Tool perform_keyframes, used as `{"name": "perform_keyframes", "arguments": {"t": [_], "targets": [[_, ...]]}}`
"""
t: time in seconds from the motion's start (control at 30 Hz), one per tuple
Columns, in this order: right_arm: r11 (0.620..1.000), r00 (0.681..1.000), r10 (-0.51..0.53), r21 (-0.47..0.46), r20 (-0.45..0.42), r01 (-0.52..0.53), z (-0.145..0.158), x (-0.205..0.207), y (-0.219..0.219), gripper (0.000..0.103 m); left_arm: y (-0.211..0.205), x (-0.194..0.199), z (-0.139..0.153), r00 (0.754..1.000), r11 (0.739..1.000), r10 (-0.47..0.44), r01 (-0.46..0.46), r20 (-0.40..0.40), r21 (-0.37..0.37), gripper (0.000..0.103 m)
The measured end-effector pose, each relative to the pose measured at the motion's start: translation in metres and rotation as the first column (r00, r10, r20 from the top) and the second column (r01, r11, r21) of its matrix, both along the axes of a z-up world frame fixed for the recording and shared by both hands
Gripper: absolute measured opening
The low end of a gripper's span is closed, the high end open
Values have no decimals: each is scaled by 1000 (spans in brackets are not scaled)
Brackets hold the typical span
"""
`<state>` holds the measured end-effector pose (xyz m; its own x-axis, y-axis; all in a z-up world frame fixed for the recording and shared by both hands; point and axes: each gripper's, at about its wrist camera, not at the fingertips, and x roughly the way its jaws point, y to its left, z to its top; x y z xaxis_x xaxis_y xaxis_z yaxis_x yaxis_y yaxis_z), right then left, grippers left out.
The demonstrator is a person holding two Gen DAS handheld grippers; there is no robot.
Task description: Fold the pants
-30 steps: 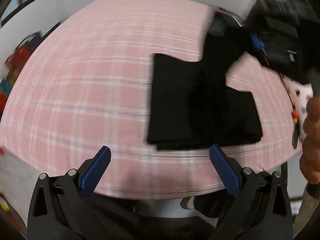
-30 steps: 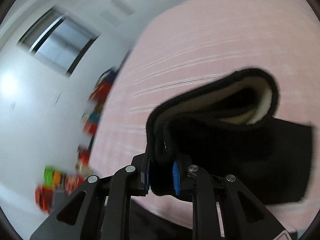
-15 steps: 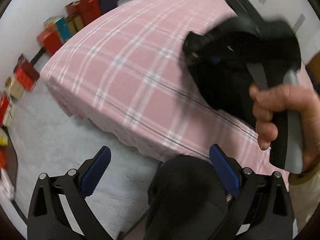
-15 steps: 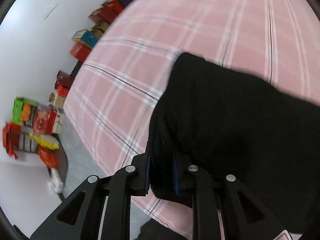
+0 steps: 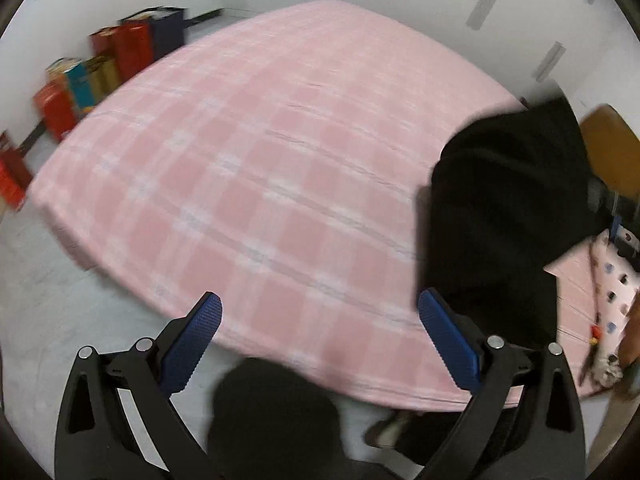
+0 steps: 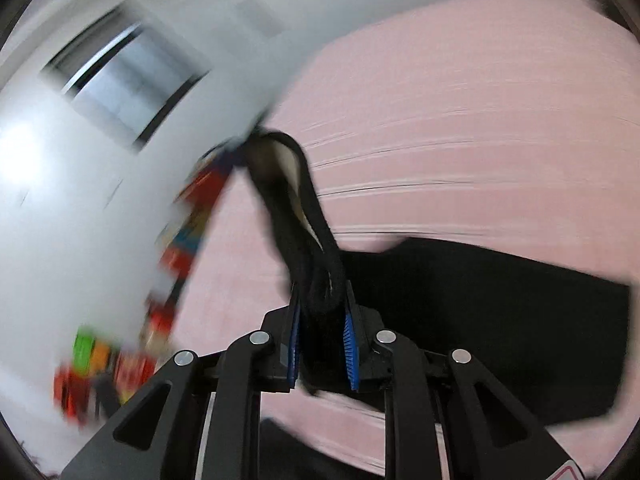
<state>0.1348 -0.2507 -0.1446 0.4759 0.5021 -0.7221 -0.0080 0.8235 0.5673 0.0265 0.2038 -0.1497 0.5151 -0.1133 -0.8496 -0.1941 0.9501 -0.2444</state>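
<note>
Black pants point(image 5: 500, 208) lie bunched at the right side of the pink plaid bed point(image 5: 260, 160) in the left wrist view. My left gripper point(image 5: 319, 300) hovers over the bed's near edge, open and holding nothing, left of the pants. In the right wrist view, the right gripper point(image 6: 322, 308) has a thick black fold of the pants point(image 6: 320, 280) between its blue pads. Its jaws are opening, though the cloth still fills the gap. A lifted strip with pale lining point(image 6: 292, 184) stands up from the grip. The rest of the pants point(image 6: 480, 320) lies flat to the right.
Coloured boxes point(image 5: 80, 80) line the floor by the white wall left of the bed, also blurred boxes point(image 6: 180, 240) in the right view. A wooden panel point(image 5: 612, 148) and a spotted cloth point(image 5: 600, 280) sit at the right. A dark leg point(image 5: 272, 412) is below the bed edge.
The left view swept across the bed, so the pants now sit at its right edge. The right gripper swung up with the pants fold, from facing down onto the cloth to facing the wall.
</note>
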Motion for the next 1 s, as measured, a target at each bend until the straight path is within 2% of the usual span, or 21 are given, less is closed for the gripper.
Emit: {"name": "perform_keyframes", "arguments": {"t": [0.03,0.07,0.1,0.13,0.17,0.2,0.23,0.3,0.37,0.43,0.53,0.57,0.67,0.73,0.77,0.8,0.87,0.9,0.97,1.0], "targets": [[997,996,-64,-43,-55,62,-28,-12,-38,26,-21,7,0,1000,999,-30,30,-1,-11,97],[986,983,-129,-122,-129,114,-59,-25,-69,27,-37,12,-2,999,998,-53,53,-6,-17,97],[978,968,-167,-156,-189,138,-83,-35,-89,27,-61,19,-5,996,996,-89,89,-8,-30,97],[974,948,-209,-143,-240,178,-108,-50,-112,27,-76,23,-7,994,993,-109,108,-12,-37,97],[971,936,-235,-111,-262,213,-121,-62,-126,27,-98,30,-10,990,990,-139,138,-25,-39,97],[965,927,-261,-34,-268,262,-132,-77,-142,24,-115,34,-12,986,986,-163,161,-31,-40,97],[954,926,-276,42,-259,297,-134,-89,-153,21,-135,38,-17,981,982,-188,187,-44,-38,97],[948,928,-284,75,-243,309,-131,-97,-160,29,-160,47,-26,974,977,-214,212,-72,-33,97],[956,945,-254,94,-204,278,-119,-93,-160,51,-184,54,-35,968,974,-227,226,-106,-25,97],[966,964,-213,111,-159,232,-108,-85,-154,61,-200,59,-40,965,972,-233,234,-125,-6,97],[984,979,-162,51,-124,169,-104,-61,-129,66,-219,61,-40,962,967,-242,250,-127,52,97],[986,978,-160,29,-132,165,-100,-54,-127,69,-224,62,-39,960,963,-248,258,-127,75,97],[991,975,-135,-39,-176,130,-120,-34,-107,70,-232,59,-35,956,950,-262,280,-133,136,97],[994,982,-106,-41,-156,101,-120,-34,-104,59,-234,60,-35,954,942,-266,287,-138,173,97],[996,984,-88,-46,-156,82,-117,-34,-98,36,-236,60,-36,952,936,-272,296,-140,189,97],[996,987,-85,-9,-139,85,-111,-35,-98,36,-237,60,-35,950,932,-277,302,-144,199,97],[995,992,-104,-5,-76,104,-90,-44,-102,35,-239,60,-37,946,925,-289,316,-149,212,97],[992,992,-123,-16,-33,122,-74,-51,-108,31,-239,60,-37,944,922,-292,320,-151,216,97],[987,987,-160,-18,-3,160,-61,-59,-122,10,-239,60,-38,943,920,-294,323,-154,222,97],[986,986,-166,-32,-7,166,-63,-59,-129,9,-240,60,-39,943,920,-295,324,-154,220,97]]}}
